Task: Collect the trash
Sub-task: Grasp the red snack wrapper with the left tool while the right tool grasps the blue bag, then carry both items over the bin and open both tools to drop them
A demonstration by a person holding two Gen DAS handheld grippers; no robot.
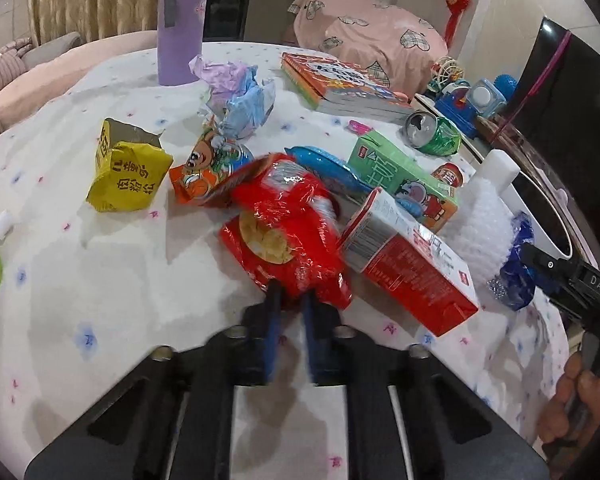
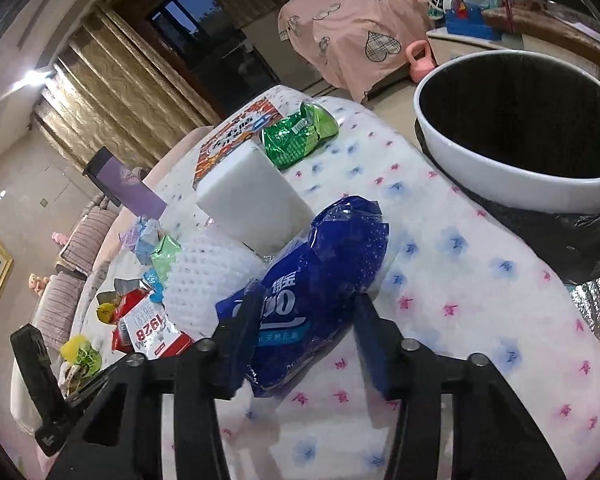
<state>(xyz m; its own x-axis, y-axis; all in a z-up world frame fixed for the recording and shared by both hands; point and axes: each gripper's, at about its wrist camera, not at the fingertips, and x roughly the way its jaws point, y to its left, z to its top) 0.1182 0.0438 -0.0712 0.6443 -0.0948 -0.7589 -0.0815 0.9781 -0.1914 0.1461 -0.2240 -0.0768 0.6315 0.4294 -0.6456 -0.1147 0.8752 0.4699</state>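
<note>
My left gripper (image 1: 291, 289) is shut on the near corner of a red snack wrapper (image 1: 288, 228), which looks lifted and blurred above the table. My right gripper (image 2: 306, 312) is open, its fingers on either side of a blue plastic bag (image 2: 320, 292) that lies on the flowered tablecloth. The white trash bin (image 2: 512, 184) with a black liner stands just beyond the table's edge, at the upper right of the right wrist view. The right gripper and blue bag (image 1: 518, 264) also show in the left wrist view.
Around the red wrapper lie a yellow pouch (image 1: 126, 176), an orange wrapper (image 1: 204, 172), a red-and-white carton (image 1: 408, 264), a green carton (image 1: 400, 176), a crushed green can (image 1: 432, 130), white foam net (image 2: 208, 276), a white foam block (image 2: 256, 200), books (image 1: 340, 84) and a purple bottle (image 1: 182, 20).
</note>
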